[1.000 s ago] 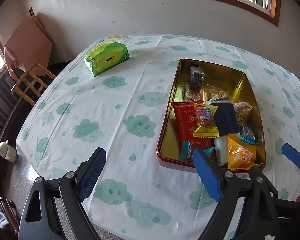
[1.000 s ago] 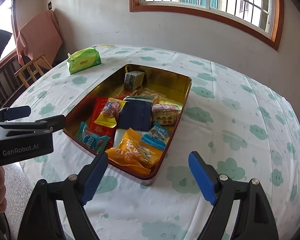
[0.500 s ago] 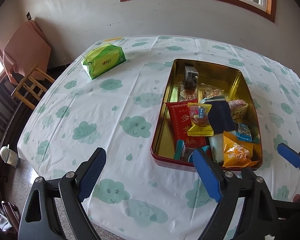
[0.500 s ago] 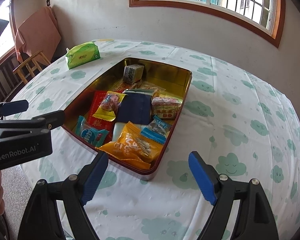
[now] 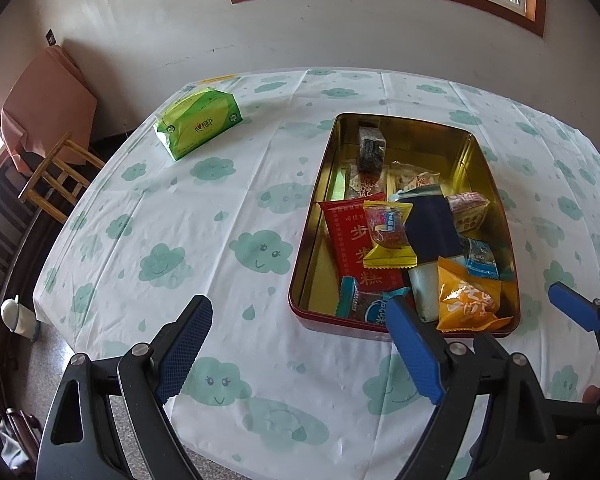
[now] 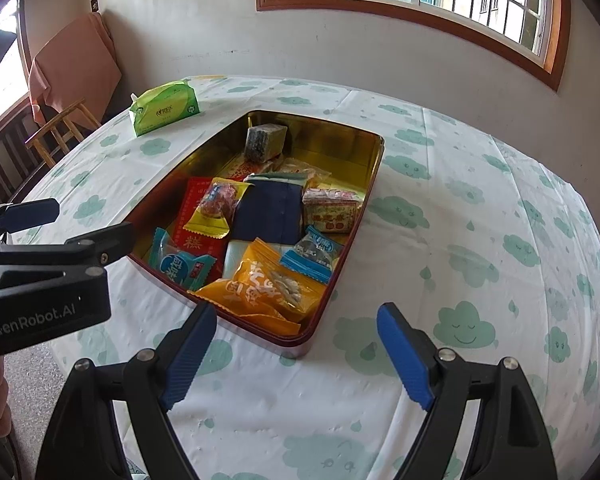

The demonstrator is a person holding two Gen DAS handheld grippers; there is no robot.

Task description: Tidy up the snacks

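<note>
A gold-lined tin [image 6: 374,152] near the tabletop's near edge holds mixed snacks [image 6: 268,216]. Both the left gripper [image 5: 300,344] and the right gripper [image 6: 296,352] gape wide, holding nothing.

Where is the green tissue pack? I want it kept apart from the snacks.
In both wrist views the green tissue pack lies on the tablecloth at the table's far left, beyond the snack tin, apart from it, near the wooden chair.

On my right wrist view, the left gripper [image 6: 32,216] body read "GenRobot.AI" in pale letters. In the tin, I could read "步步糕" down the red packet [image 5: 356,244]. The print on the other wrappers and the green tissue pack [image 5: 198,122] was too small for me to read.
</note>
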